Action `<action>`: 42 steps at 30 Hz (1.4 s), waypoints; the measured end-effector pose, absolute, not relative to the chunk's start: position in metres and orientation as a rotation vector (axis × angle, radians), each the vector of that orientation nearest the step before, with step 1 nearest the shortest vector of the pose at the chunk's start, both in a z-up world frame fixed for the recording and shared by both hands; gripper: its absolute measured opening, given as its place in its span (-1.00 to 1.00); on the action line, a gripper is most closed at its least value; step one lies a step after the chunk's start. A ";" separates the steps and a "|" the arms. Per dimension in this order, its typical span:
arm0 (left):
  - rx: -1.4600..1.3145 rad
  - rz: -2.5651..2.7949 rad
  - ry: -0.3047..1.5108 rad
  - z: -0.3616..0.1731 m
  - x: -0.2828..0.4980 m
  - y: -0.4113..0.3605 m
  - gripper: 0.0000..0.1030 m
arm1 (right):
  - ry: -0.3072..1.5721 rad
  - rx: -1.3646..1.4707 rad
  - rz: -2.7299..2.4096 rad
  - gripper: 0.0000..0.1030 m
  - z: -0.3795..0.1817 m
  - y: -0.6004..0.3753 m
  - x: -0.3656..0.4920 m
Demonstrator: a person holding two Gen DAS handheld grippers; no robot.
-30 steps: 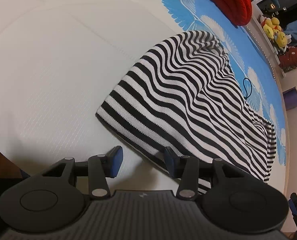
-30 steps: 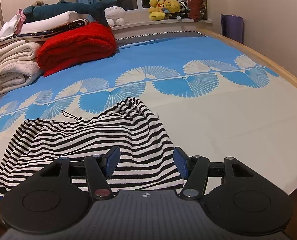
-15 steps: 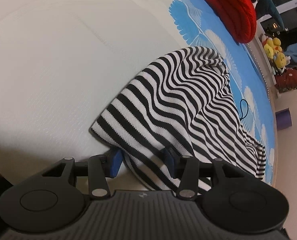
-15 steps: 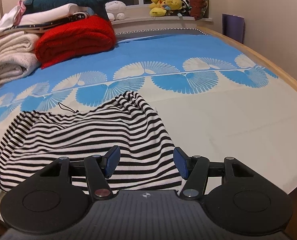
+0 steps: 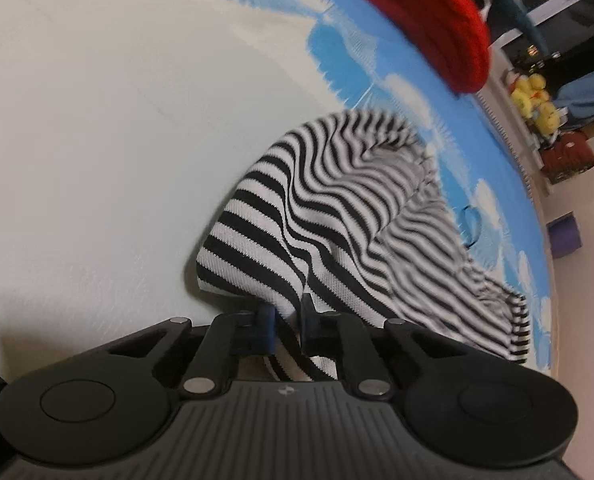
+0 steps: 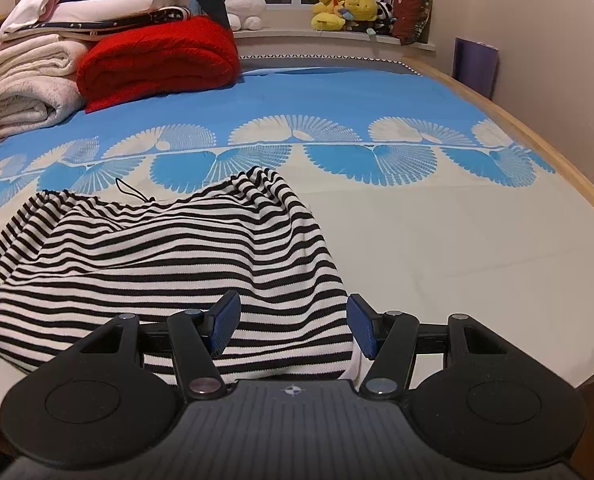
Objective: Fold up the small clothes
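Since a second ago, the left hand-held gripper (image 5: pixel 285 322) has pinched together on the near corner of the striped garment (image 5: pixel 337 216), lifting it off the bed (image 5: pixel 77 120). At 6 o'clock in its own view, the right hand-held gripper (image 6: pixel 293 328) hangs spread above the garment's near hem. Beyond, at 10 o'clock, sits a red blanket (image 6: pixel 157 60).

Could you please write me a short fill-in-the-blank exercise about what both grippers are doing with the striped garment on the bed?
1. The left gripper is ____ on the black-and-white striped knit garment.
2. The right gripper has its fingers ____, straddling the garment's near corner.
3. The folded knit blanket beside the cream towels is ____ in colour.

Missing words: shut; open; red
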State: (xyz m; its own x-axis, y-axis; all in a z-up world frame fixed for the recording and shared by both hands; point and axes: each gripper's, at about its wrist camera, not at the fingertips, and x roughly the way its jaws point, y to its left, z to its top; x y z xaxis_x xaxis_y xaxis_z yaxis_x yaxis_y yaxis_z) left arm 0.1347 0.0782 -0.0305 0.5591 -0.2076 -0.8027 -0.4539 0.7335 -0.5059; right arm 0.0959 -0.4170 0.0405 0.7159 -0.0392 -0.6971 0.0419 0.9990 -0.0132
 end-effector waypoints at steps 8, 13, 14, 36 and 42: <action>-0.754 0.203 0.909 -0.002 0.118 0.092 -0.81 | 0.770 -0.013 -0.043 0.18 0.040 -0.417 0.093; -0.644 0.313 0.942 -0.004 0.120 0.096 -0.81 | 0.769 -0.009 -0.041 0.18 0.040 -0.420 0.095; -0.631 0.315 0.944 -0.004 0.120 0.096 -0.81 | 0.768 -0.010 -0.039 0.18 0.040 -0.420 0.095; 0.184 -0.420 0.689 0.088 0.129 -0.283 -0.90 | 0.687 0.279 -0.191 0.18 0.072 -0.503 0.098; 0.184 -0.696 1.070 0.004 0.126 -0.338 -0.79 | 0.691 0.352 -0.202 0.18 0.070 -0.522 0.098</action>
State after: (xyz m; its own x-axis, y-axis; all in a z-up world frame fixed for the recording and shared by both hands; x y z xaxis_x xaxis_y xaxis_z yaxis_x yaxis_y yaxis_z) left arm 0.1255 -0.3383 0.0040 0.2923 -0.4326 -0.8529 0.6038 0.7751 -0.1862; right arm 0.0977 -0.5221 0.0699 0.7545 -0.0659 -0.6530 0.2961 0.9221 0.2492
